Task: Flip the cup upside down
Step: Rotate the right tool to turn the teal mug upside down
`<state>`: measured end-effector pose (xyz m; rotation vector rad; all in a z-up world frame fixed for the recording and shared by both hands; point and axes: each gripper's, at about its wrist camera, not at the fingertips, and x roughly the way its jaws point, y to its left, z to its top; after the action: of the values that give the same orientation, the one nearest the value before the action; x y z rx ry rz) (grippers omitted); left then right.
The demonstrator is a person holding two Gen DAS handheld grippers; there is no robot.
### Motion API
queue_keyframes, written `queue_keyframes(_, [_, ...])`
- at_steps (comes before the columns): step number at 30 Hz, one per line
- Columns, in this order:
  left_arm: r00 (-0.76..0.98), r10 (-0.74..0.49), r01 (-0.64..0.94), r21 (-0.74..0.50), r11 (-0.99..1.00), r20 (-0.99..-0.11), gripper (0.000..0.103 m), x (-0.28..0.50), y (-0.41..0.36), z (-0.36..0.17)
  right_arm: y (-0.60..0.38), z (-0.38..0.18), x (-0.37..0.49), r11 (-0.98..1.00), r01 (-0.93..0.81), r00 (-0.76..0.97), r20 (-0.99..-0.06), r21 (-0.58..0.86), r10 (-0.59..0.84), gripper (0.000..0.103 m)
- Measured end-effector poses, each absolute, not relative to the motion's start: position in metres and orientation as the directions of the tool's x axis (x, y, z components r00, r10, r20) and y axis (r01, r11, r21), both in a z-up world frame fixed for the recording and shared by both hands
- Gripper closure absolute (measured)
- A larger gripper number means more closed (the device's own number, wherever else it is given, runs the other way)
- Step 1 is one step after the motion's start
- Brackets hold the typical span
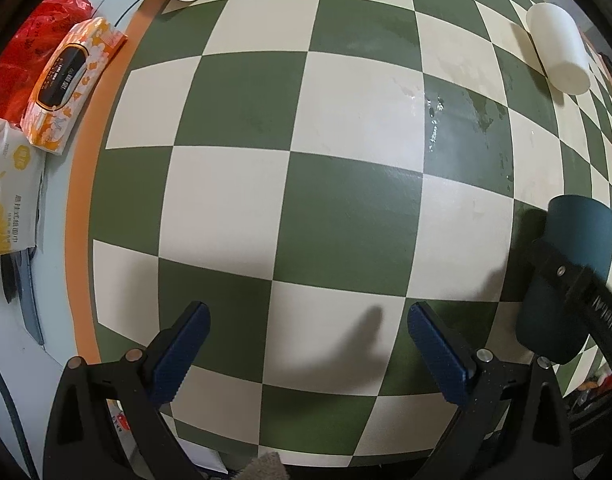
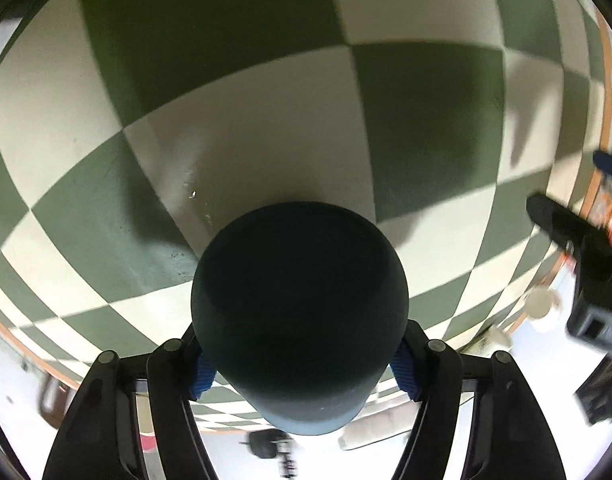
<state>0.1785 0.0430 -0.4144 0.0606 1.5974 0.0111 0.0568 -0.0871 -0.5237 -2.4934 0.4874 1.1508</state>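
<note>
Right wrist view — right tongs (image 2: 302,364) clamped on dark teal cup (image 2: 300,312), inside unseen; left tongs (image 1: 307,350) apart, empty.

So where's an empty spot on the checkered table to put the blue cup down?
The widest bare patch is the middle of the checkered mat, under the open left gripper, between the orange wipes pack and the lying white cup. Skip the wet patch. The left edge is crowded with packets. The right gripper grips the blue cup.
</note>
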Motion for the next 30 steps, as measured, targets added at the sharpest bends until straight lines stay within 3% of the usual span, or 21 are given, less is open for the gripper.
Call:
queue_keyframes(7, [-0.015,0.054,0.041,0.054,0.998,-0.998,0.002,0.181,0.037,-0.404,-0.064,-0.509,0.086,-0.678,-0.702,0.516,-0.811,-0.218,-0.274,0.032])
queue_keyframes(11, [-0.007,0.052,0.046,0.052,0.998,-0.999,0.002,0.184,0.030,-0.395,-0.053,-0.495,0.114,-0.450,-0.865,0.400,-0.844,-0.220,-0.356,0.032])
queue_keyframes(17, [0.011,0.051,0.050,0.051,0.997,-0.999,0.002,0.190,0.027,-0.382,-0.060,-0.484,0.147,-0.122,-0.975,0.219,-0.882,-0.185,-0.416,0.032])
queue_keyframes(23, [0.020,0.042,0.045,0.043,0.998,-0.999,0.002,0.191,0.030,-0.371,-0.078,-0.476,0.175,0.231,-0.966,0.022,-0.920,-0.121,-0.391,0.032])
queue_keyframes(30, [0.020,0.039,0.062,0.040,0.997,-0.999,0.002,0.185,0.021,-0.371,-0.104,-0.483,0.197,0.588,-0.809,-0.241,-0.924,0.022,-0.297,0.031])
